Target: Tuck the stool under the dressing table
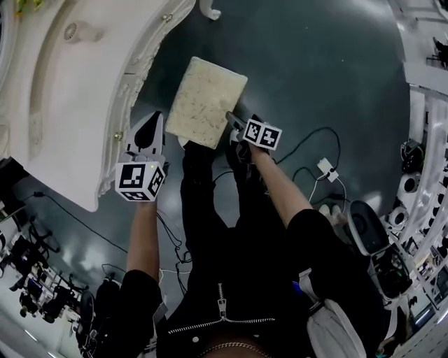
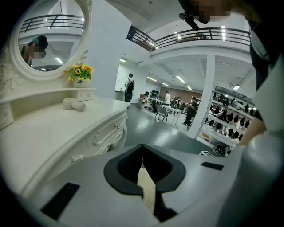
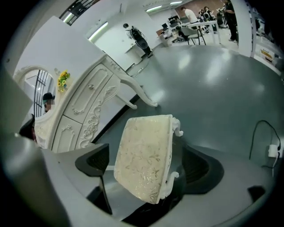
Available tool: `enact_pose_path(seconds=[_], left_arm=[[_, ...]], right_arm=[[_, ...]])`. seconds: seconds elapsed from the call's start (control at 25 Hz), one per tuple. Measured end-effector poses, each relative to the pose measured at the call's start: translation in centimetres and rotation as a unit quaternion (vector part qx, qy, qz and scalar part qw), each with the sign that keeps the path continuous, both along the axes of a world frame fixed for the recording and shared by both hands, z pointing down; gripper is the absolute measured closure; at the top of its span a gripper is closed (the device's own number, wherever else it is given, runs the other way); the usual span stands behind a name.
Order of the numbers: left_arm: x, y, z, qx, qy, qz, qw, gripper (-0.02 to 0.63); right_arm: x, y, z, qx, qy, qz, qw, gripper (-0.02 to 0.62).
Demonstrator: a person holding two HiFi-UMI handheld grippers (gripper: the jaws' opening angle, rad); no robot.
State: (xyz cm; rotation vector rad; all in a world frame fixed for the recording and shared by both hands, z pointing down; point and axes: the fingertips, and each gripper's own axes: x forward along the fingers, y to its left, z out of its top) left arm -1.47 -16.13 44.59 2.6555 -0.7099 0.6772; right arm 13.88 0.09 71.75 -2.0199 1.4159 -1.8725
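Observation:
The stool (image 1: 206,101) has a cream patterned cushion and white carved feet; it stands on the grey floor just right of the white dressing table (image 1: 77,105). My right gripper (image 1: 236,126) hangs at the stool's near right edge. In the right gripper view the jaws stand wide open, with the stool seat (image 3: 144,155) showing between them and neither pad pressing on it. My left gripper (image 1: 148,129) is at the stool's near left corner, beside the table's edge. Its pads meet in a thin line in the left gripper view (image 2: 142,153), with nothing held.
Black cables and a white power adapter (image 1: 326,168) lie on the floor to the right. The person's black-clad legs stand right behind the stool. A curved table leg (image 1: 208,8) stands beyond it. An oval mirror and yellow flowers (image 2: 79,73) top the table; shelving lines the right side.

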Motion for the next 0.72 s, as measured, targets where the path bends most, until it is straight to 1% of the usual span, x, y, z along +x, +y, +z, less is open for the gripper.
enact_pose_path(seconds=[0.16,0.28,0.4,0.56,0.72], left_arm=[[1.6,0.0,2.4,-0.003,-0.001,0.017,0.9998,0.584],[2.5,0.0,4.1,-0.001,0.001,0.023,0.9997,0.584],[2.6,-0.1,5.5,0.004,0.003,0.024,0.9997,0.584],[2.0,-0.4,7.9,-0.001,0.000,0.008,1.0000,0.584],[1.8,-0.4,11.0,0.001,-0.007,0.006,1.0000,0.584]], right_arm=[[0.5,-0.3,3.4,-0.014,-0.014,0.013,1.000,0.055],[-0.2,-0.4,6.0,-0.019,-0.036,0.006,0.999,0.029],[-1.5,-0.4,8.6,-0.019,-0.063,0.004,0.998,0.018],[-3.4,-0.8,12.0,-0.009,-0.102,0.005,0.995,0.013],[-3.2,-1.9,15.0,0.016,-0.120,0.000,0.993,0.008]])
